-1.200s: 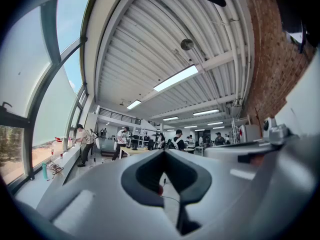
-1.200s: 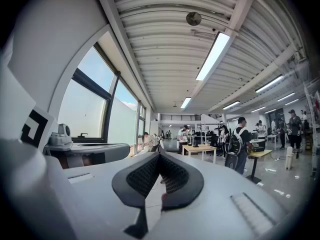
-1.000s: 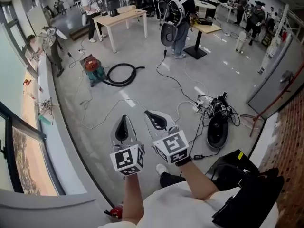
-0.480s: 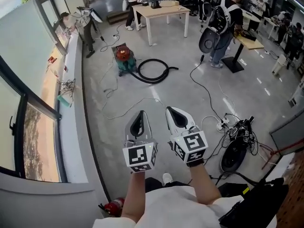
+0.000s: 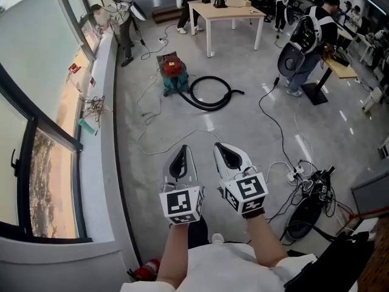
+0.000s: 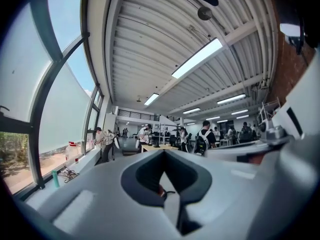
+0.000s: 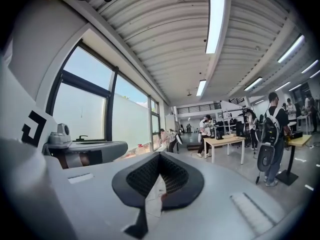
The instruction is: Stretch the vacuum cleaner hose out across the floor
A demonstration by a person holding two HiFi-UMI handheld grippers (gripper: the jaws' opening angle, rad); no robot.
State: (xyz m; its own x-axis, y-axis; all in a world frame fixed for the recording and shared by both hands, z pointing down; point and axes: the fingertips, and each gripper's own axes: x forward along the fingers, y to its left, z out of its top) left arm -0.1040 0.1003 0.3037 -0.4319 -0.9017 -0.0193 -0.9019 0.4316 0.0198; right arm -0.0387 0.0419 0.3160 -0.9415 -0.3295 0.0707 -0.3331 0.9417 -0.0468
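**Approach to the coiled hose, nothing gripped yet**

The left hand-held gripper (image 5: 180, 157) and right hand-held gripper (image 5: 226, 154) are pointing side by side over the floor (image 5: 255, 132), both with jaws closed on nothing. The vacuum cleaner hose (image 5: 196, 97) is lying coiled far ahead, beside the red vacuum cleaner (image 5: 172, 72). The reach-in looks to be the step in hand; next, the jaws need opening at the hose's free end. The window ledge (image 5: 104, 102) is hemming the left side, a white cable (image 5: 158, 140) is crossing the path, and open floor is lying to the right.

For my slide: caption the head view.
Left gripper and right gripper, both shut, face the coiled hose beside the vacuum cleaner.
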